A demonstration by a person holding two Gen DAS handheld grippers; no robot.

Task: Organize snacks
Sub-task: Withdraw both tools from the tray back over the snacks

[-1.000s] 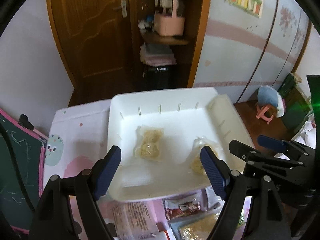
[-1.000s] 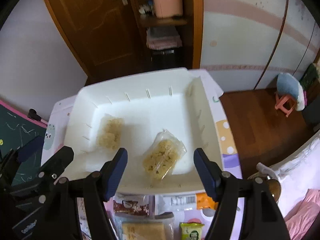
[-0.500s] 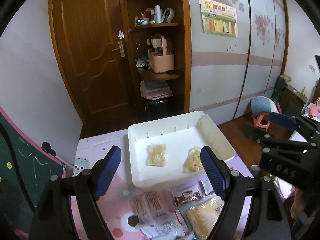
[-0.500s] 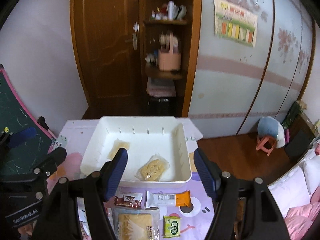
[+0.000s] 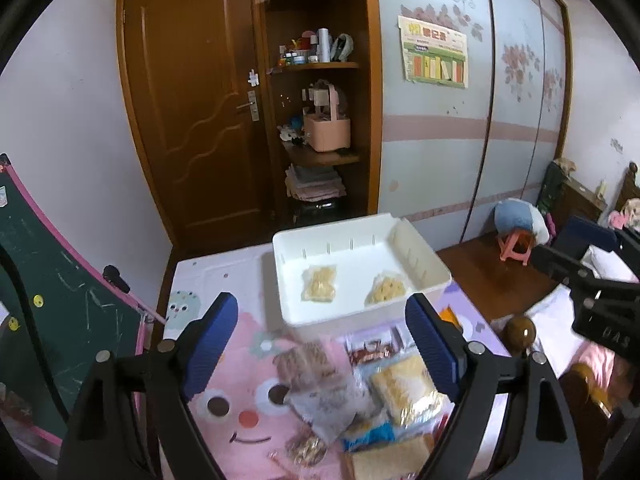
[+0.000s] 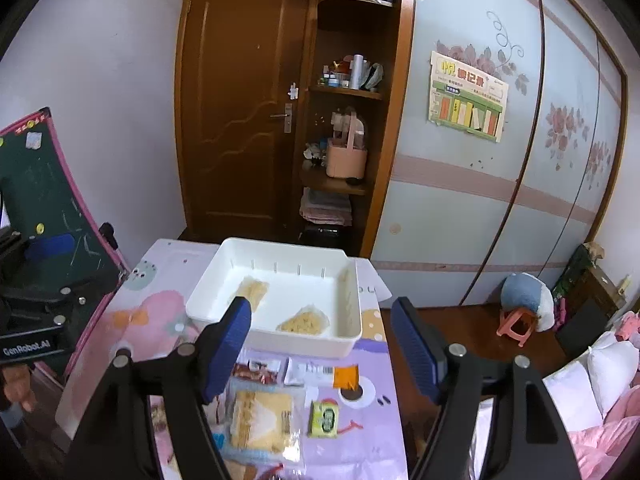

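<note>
While two clear snack packs (image 5: 319,289) (image 5: 386,289) lie apart in the white bin (image 6: 212,276), both the left gripper (image 5: 320,344) and right gripper (image 6: 322,344) hang empty, jaws wide, above loose snacks (image 6: 262,420) on the table (image 6: 152,320).

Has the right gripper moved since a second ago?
Yes. The right gripper has pulled back and up from the white bin, which now looks smaller and farther, with snack packets in view below it.

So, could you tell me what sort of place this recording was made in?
Most likely a home bedroom, perhaps a child's: a floral sliding wardrobe, a chalkboard easel and pink bedding with a pillow surround a cartoon-print table holding the white bin.
</note>
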